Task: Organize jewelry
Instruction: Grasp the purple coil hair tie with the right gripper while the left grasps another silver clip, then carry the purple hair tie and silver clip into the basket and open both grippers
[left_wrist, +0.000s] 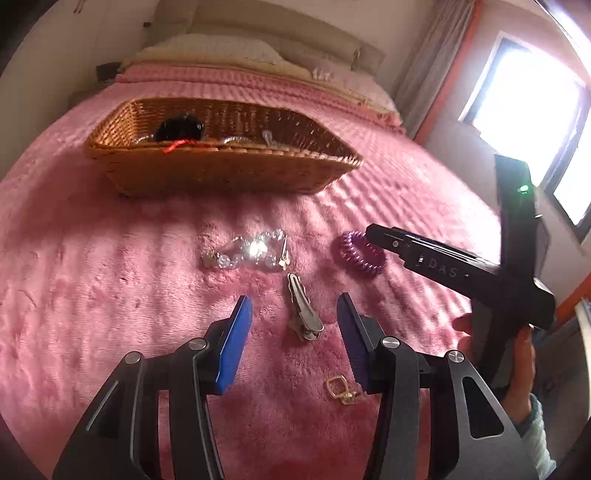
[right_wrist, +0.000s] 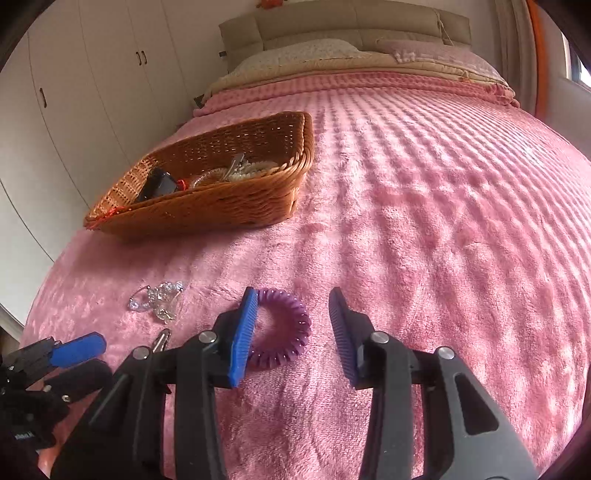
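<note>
we take it left to right across the pink blanket (left_wrist: 110, 258). farthest left and back sits the wicker basket (left_wrist: 207, 173), already holding a dark item, something with red thread, and a few pale pieces. in front of it, loose on the blanket, lies the clear crystal bracelet (left_wrist: 251, 251).

our left gripper (left_wrist: 293, 314) comes next. its jaws stand partly open with nothing in them, and the silver hair clip (left_wrist: 303, 314) lies on the blanket in the gap between the blue pads, untouched. nearer to us, by the right finger, a small gold buckle piece (left_wrist: 341, 391) sits low in the pile.

to the right, our right gripper (right_wrist: 293, 314) is also partly open and holds nothing. the purple coil hair tie (right_wrist: 280, 328) lies under it, half hidden behind the left pad, so the ring is off centre in the gap.

we think the risks are these. if we close on the clip without going low enough, the pads may skate over the thin metal or pinch only the plush. the right jaws may catch only one edge of the coil, and it could spring out. the two grippers work near each other and could collide. the gold piece is easy to bury or miss.
</note>
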